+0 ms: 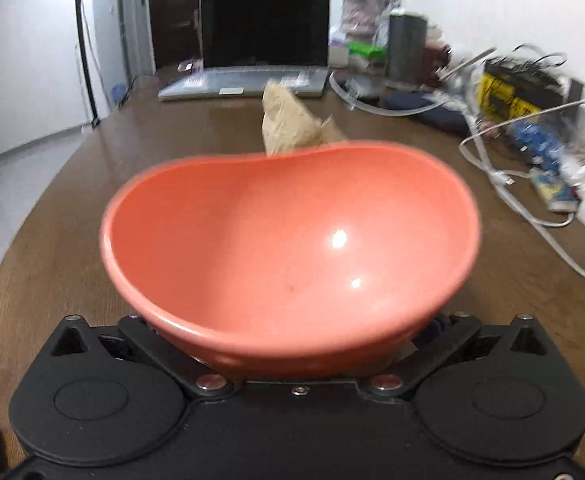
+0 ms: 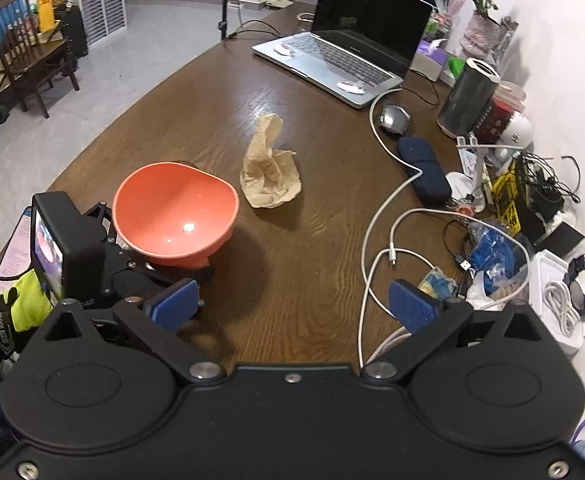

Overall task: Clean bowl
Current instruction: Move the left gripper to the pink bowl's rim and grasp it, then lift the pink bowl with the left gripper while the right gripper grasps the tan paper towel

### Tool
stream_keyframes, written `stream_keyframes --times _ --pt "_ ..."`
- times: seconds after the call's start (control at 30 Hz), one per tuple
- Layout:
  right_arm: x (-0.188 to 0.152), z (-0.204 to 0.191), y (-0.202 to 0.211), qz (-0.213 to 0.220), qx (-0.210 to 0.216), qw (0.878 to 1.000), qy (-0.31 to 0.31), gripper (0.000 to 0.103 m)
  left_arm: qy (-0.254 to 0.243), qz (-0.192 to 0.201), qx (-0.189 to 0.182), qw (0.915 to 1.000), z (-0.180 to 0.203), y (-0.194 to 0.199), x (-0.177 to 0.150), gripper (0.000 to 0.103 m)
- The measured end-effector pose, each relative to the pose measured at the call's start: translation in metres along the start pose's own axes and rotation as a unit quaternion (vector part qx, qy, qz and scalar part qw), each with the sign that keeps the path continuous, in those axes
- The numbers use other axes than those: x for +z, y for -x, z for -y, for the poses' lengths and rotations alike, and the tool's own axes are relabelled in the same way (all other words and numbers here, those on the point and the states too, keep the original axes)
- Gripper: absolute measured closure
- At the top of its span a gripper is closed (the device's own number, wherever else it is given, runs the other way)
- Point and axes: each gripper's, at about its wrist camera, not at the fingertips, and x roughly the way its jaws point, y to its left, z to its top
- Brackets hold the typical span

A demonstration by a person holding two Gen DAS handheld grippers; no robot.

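Left tool fingertips hidden behind the bowl.

Bright overhead light, glare spots in bowl, left view motion-blurred, fisheye-bent edges

Right tongs open, orange bowl held left

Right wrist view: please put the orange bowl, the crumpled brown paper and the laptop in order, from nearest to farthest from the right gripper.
From the right gripper:
1. Orange bowl, ahead on the left, held by the left gripper.
2. Crumpled brown paper, ahead near the middle of the table, beyond the bowl.
3. Laptop, open at the far end.
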Motion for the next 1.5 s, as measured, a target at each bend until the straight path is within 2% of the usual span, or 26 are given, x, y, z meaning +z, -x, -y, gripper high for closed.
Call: stream_keyframes --times 0.13,0.33,0.4,0.5,0.63,0.8,0.87,1.1,1.23,1.43,1.5 --pt "-0.002 0.001 -0.001 -0.005 0.002 1.000 -0.006 0.001 0.021 0.017 0.023 0.9994 0.001 -0.004 -0.001 0.000" --pt "-0.002 -0.003 -0.003 -0.005 0.009 1.000 -0.004 0.001 0.046 0.016 0.056 0.9973 0.006 -0.009 0.005 0.000" --pt "-0.003 -0.005 -0.003 -0.004 0.011 1.000 -0.003 0.001 0.048 0.013 0.057 0.9971 0.005 -0.010 0.007 0.000" --pt "-0.005 -0.007 0.003 0.023 0.010 1.000 -0.006 0.001 0.047 -0.004 0.043 0.9980 -0.001 -0.012 0.014 0.001" --pt "-0.004 -0.003 0.011 0.059 0.014 0.998 -0.019 0.001 0.048 0.010 0.038 0.9981 -0.004 -0.010 0.008 0.005" --pt "-0.002 0.000 0.012 0.081 0.023 0.996 -0.024 0.001 0.043 0.002 0.029 0.9986 -0.007 -0.011 0.011 0.005" --pt "-0.001 0.002 0.008 0.076 0.034 0.996 -0.033 0.001 0.035 -0.004 0.040 0.9986 -0.005 -0.010 0.012 0.005" --pt "0.003 0.011 -0.005 0.058 0.073 0.994 -0.065 0.001 0.000 -0.022 0.020 0.9995 -0.019 0.013 -0.003 0.004" --pt "0.005 0.016 -0.012 0.047 0.094 0.991 -0.083 0.001 -0.023 -0.036 0.026 0.9988 -0.022 0.026 -0.008 0.005" --pt "0.014 0.023 -0.030 0.018 0.135 0.984 -0.113 0.001 -0.003 -0.062 0.029 0.9976 -0.021 0.042 -0.014 0.005" --pt "0.026 0.022 -0.045 0.031 0.123 0.986 -0.107 0.001 -0.003 -0.065 0.030 0.9974 -0.020 0.044 -0.015 0.004"
